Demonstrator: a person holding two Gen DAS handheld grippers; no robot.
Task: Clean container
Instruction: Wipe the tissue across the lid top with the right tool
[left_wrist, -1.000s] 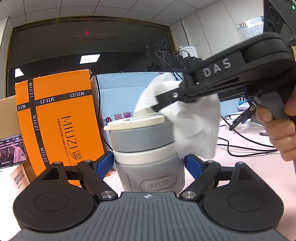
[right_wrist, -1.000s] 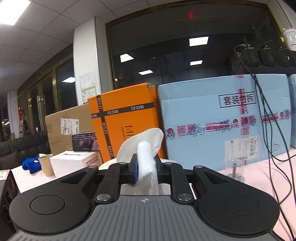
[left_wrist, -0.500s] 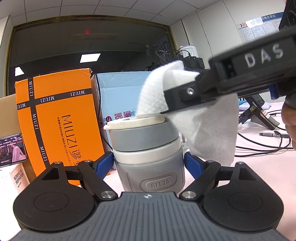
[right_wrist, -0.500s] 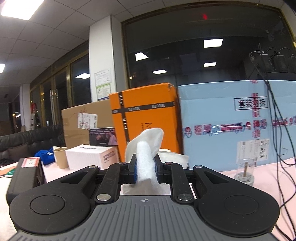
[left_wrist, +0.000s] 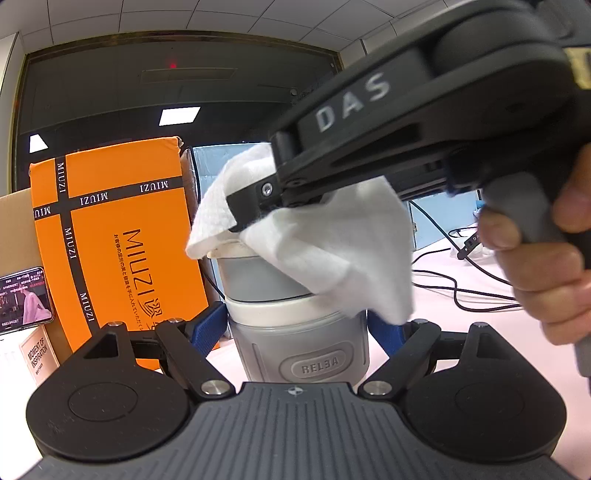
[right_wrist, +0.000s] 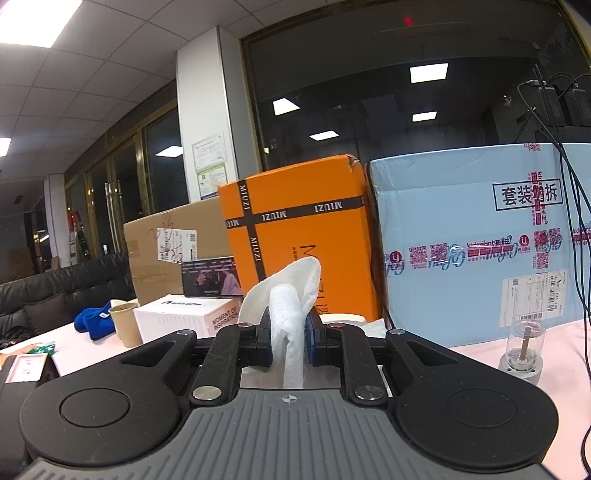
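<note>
A grey container with white bands and a RELEA label stands on the pink table, and my left gripper is shut on its body with the blue pads on either side. My right gripper comes in from the upper right, held by a hand. It is shut on a white cloth that drapes over the container's top and right shoulder and hides most of the lid. In the right wrist view, the cloth is pinched between my right gripper's fingers.
An orange MIUZI box and a light blue carton stand close behind the container. A phone, a white box, a paper cup and a brown carton are at the left. Black cables and a small glass jar lie to the right.
My right gripper has come down and to the left, so the cloth now lies over the container's lid. The left gripper and the container have stayed put.
</note>
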